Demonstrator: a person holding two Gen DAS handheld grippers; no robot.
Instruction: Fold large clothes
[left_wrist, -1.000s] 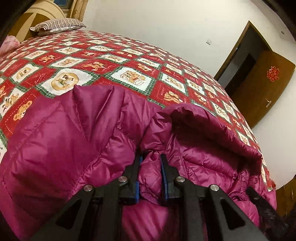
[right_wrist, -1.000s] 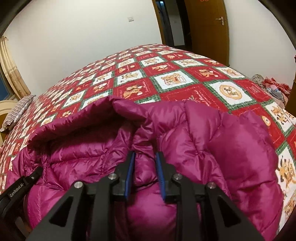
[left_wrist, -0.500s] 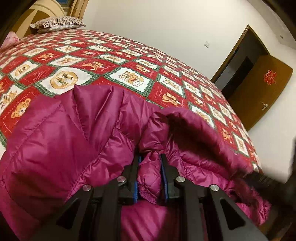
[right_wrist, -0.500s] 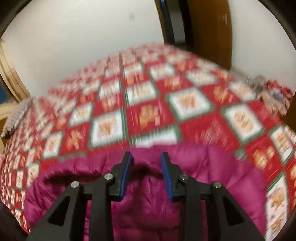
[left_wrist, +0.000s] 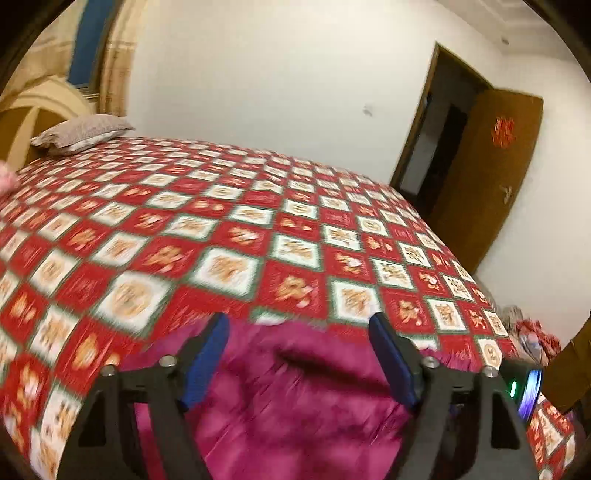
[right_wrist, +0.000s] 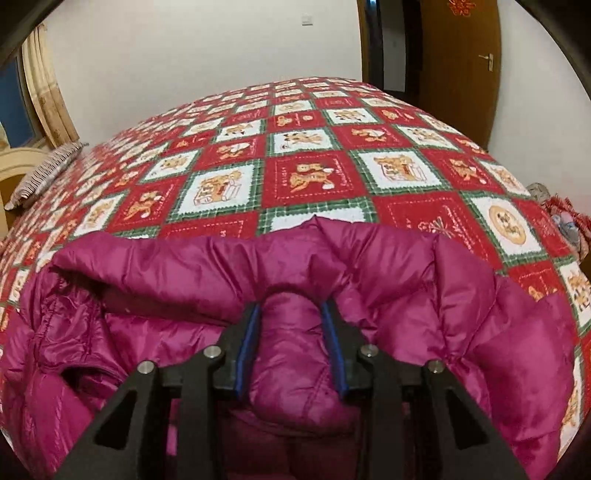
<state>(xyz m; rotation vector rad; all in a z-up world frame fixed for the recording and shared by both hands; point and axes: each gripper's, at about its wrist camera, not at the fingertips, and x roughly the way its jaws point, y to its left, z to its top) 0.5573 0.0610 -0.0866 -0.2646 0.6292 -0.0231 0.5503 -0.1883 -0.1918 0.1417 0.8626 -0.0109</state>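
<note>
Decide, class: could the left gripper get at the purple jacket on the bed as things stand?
Probably yes. The left gripper hangs just above the jacket, its jaws opening with nothing pressed between them, and nothing lies between it and the fabric. The right gripper pinches a different fold.

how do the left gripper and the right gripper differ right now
The left gripper has its jaws wide and opening, nothing pinched between them; the right gripper is clamped on a fold of the magenta down jacket. The left view is motion-blurred, the right sharp. Both have blue pads.
</note>
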